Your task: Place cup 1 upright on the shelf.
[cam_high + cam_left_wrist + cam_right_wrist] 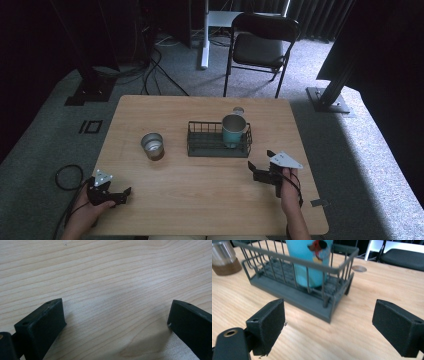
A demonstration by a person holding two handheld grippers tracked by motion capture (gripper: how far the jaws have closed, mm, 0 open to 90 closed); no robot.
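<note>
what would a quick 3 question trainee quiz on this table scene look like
1. True or false: the teal cup stands inside the wire basket.
2. Which is nearer the metal cup? A) left gripper B) right gripper C) the folding chair
3. Fill in: both grippers hold ____ between their jaws.

Key
1. True. It stands at the basket's right end in the high view.
2. A. The metal cup stands on the table left of the basket, on the left gripper's side.
3. Nothing. Both sets of jaws are spread wide over bare wood, and the right gripper faces the basket.
</note>
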